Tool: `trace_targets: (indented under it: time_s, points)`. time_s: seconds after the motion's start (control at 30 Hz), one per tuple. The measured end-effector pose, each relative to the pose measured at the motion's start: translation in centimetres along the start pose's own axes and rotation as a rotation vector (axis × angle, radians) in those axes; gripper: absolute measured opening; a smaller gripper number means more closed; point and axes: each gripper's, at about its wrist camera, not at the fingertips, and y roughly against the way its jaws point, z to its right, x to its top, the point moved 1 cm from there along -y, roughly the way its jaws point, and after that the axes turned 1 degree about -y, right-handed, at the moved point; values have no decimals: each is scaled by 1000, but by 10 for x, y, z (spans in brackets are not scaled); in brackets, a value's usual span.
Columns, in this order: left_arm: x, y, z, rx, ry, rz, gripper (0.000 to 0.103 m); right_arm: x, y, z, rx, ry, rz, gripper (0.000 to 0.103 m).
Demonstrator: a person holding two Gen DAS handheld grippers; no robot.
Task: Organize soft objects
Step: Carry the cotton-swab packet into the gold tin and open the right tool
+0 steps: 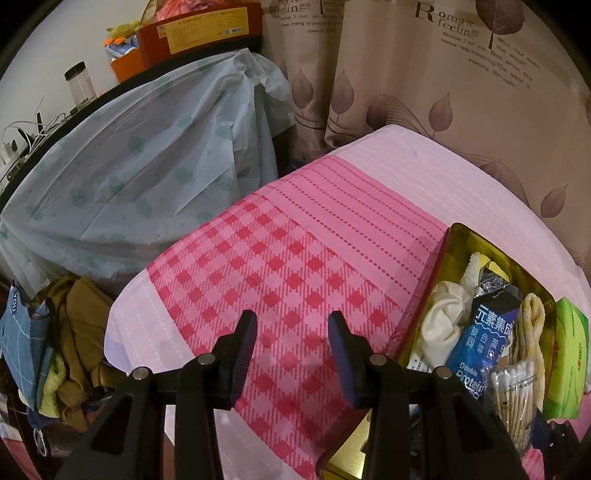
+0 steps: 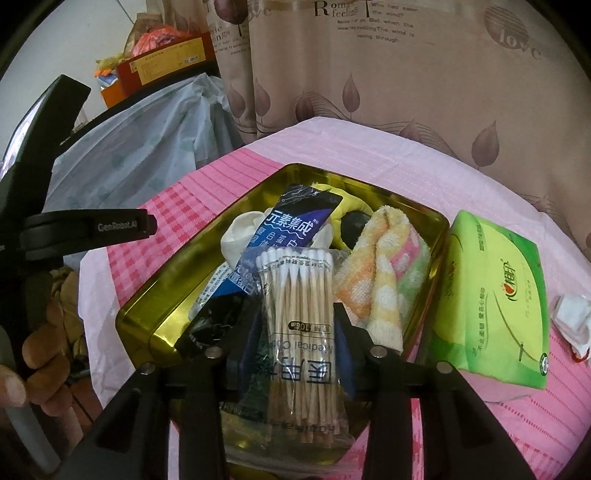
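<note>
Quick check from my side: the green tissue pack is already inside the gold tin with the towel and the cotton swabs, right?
Not quite. The green tissue pack lies on the pink cloth outside the gold tin, against its right wall, as the right wrist view shows. The towel and the cotton swabs are inside the tin.

**Background clutter, non-task**

Far: beige curtain (image 1: 461, 96) with leaf print and "Romantic feeling" lettering. Left: pale blue-green plastic sheet (image 1: 140, 162) draped over something bulky. Above it, a shelf edge carrying a red-and-yellow box (image 1: 199, 29), an orange box (image 1: 127, 68), a yellow plush toy (image 1: 123, 29), a clear jar with a black lid (image 1: 79, 83) and tangled white cables (image 1: 26, 136). Near left: pile of mustard-brown clothes (image 1: 79, 325), blue checked fabric (image 1: 26, 343) beside it.
</note>
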Motion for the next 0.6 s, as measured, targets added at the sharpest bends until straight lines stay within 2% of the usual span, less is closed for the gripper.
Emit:
trace_targets:
  time_s: [0.13,0.3,0.6]
  points:
    - [0,1,1,-2,-4,2,41,-2,3,1,8,-9,-1,41]
    - [-1,2,2,-5,-6,9,41,-1,14,3,17,-27,23,59]
    - [-2,5,6,-8,-28,19,41,2,44,22,15,-80,91,64]
